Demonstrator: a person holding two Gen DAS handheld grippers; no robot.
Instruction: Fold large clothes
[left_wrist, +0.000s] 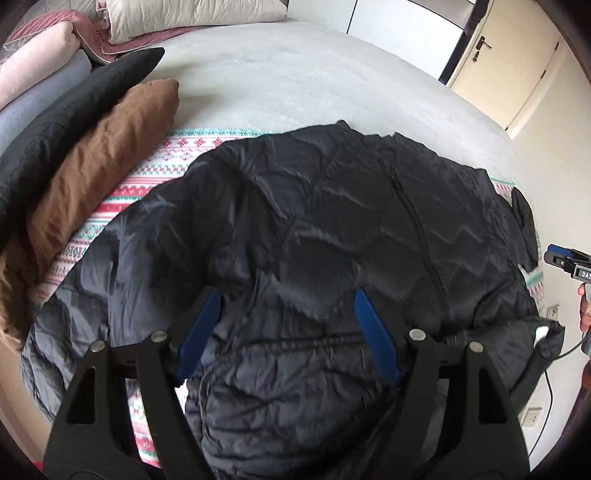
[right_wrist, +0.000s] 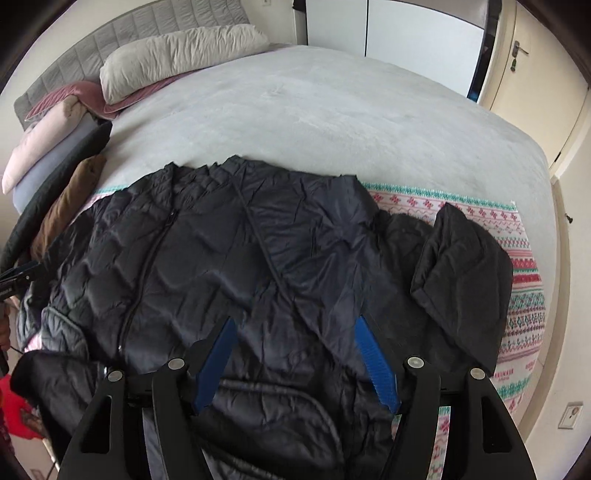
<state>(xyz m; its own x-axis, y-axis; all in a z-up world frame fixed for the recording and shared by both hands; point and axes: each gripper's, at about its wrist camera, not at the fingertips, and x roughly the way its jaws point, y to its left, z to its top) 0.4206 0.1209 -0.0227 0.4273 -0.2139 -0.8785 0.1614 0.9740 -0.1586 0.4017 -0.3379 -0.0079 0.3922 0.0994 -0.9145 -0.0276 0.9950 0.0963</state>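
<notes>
On the bed (right_wrist: 332, 122), both claws, left claw (left_wrist: 286, 299) and right claw (right_wrist: 295, 326), stand open above the dark jacket (right_wrist: 221, 258); only the right wrist view shows its hood (right_wrist: 461, 266) fully.

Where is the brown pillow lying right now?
In the left wrist view, the brown fabric pillow lies at the bed's left side, between the black pillow and the dark quilted jacket.

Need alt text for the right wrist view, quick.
A dark quilted jacket lies spread on a patterned blanket on a grey bed, its hood flopped to the right. The right tool hangs open above it, gripping nothing.
</notes>
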